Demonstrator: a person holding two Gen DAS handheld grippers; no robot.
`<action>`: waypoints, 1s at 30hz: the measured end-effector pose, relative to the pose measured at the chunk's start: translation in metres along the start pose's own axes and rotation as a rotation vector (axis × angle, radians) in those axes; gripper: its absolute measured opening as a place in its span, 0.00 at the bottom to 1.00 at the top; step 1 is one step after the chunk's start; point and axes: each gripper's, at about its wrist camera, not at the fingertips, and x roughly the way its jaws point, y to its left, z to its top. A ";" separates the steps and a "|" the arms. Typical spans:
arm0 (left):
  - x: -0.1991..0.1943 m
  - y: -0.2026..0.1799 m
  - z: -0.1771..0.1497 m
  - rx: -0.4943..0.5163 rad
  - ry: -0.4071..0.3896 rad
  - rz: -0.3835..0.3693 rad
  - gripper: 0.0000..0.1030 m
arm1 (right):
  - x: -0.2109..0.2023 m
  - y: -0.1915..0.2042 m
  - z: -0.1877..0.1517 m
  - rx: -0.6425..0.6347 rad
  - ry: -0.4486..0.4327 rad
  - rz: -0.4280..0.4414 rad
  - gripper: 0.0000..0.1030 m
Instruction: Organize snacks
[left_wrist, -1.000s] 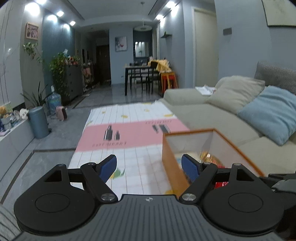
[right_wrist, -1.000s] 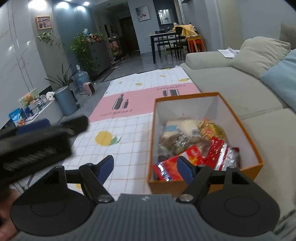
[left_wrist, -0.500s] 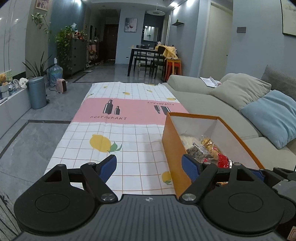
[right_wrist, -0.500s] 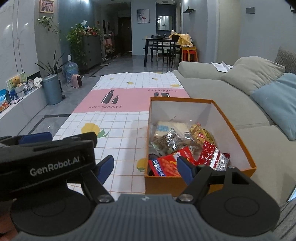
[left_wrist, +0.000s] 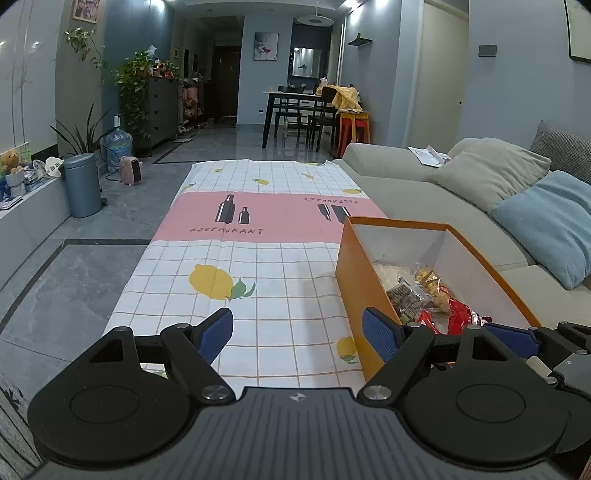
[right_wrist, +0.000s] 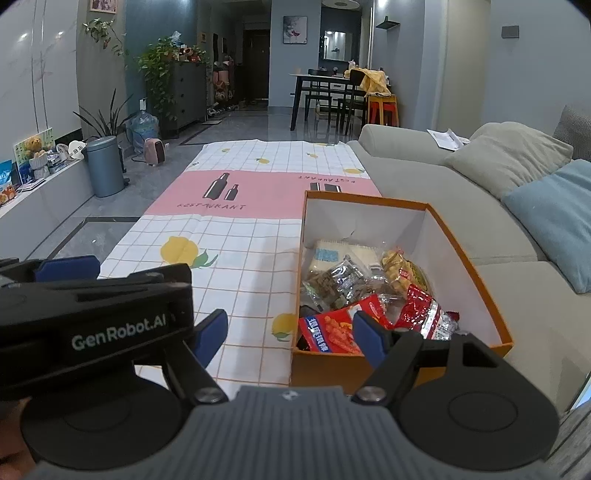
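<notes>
The orange box (right_wrist: 476, 266) of snack packets sat on the tabletop's checked cloth (right_wrist: 240, 251). The right hand-held gripper (right_wrist: 290, 334), spread and empty, pointed at its near end; the red packet (right_wrist: 332, 328) lay closest. The left hand-held gripper (left_wrist: 297, 334), also spread, was beside the box's left wall.

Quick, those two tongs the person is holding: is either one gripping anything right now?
Left tongs: open, holding nothing.
Right tongs: open, holding nothing.

Box (right_wrist: 399, 363) on cloth (right_wrist: 240, 236), at 3 o'clock edge beside sofa (right_wrist: 424, 177); snack packets (right_wrist: 369, 291) inside; bin (right_wrist: 105, 166) at 10 o'clock.
</notes>
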 end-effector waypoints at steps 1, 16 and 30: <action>0.001 0.000 0.000 0.001 0.001 -0.001 0.90 | 0.000 0.000 0.000 0.000 0.001 -0.001 0.71; 0.001 -0.002 0.000 0.005 -0.009 -0.008 0.84 | 0.001 -0.001 0.000 -0.016 -0.009 -0.011 0.70; 0.004 0.000 0.000 0.001 0.012 -0.006 0.84 | 0.001 0.000 0.000 -0.019 -0.007 -0.013 0.70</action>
